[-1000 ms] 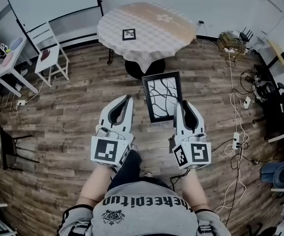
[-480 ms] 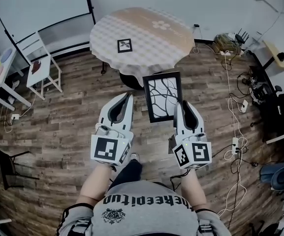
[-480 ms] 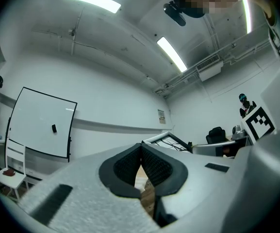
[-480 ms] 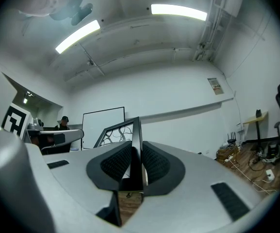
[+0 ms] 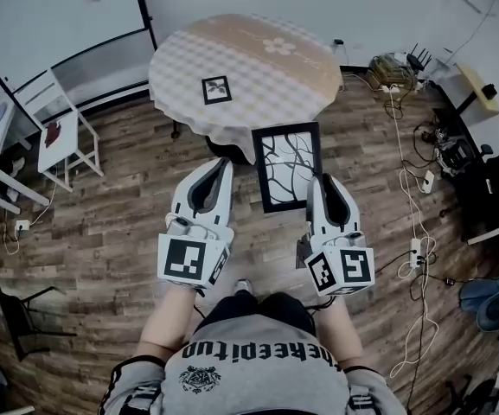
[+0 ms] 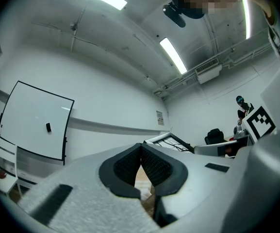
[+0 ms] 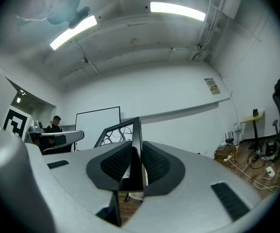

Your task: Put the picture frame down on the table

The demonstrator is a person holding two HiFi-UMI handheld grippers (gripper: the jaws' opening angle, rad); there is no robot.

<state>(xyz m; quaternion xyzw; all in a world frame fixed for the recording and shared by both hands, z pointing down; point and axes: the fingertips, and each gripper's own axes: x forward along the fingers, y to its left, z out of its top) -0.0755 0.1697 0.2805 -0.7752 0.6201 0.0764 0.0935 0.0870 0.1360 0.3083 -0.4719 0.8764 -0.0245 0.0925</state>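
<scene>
A black picture frame [image 5: 288,165] with a white branch print is held in the air before the round table [image 5: 258,67], its far edge over the tablecloth's near hem. My right gripper [image 5: 320,182] is shut on the frame's right edge; the right gripper view shows the frame [image 7: 125,132] clamped edge-on between the black pads [image 7: 154,163]. My left gripper [image 5: 221,172] hovers to the left of the frame, jaws closed with nothing between them. In the left gripper view the frame [image 6: 171,141] shows to the right beyond the left gripper [image 6: 140,149].
A small black-framed picture [image 5: 217,89] lies on the checked tablecloth. A white chair [image 5: 59,128] and a whiteboard [image 5: 50,15] stand at left. Cables and power strips [image 5: 413,188] litter the wooden floor at right. A dark chair [image 5: 24,314] stands at lower left.
The table has come closer in the head view as I walked forward. The frame's far edge now reaches the tablecloth's near hem. Both grippers kept their hold and pose.
</scene>
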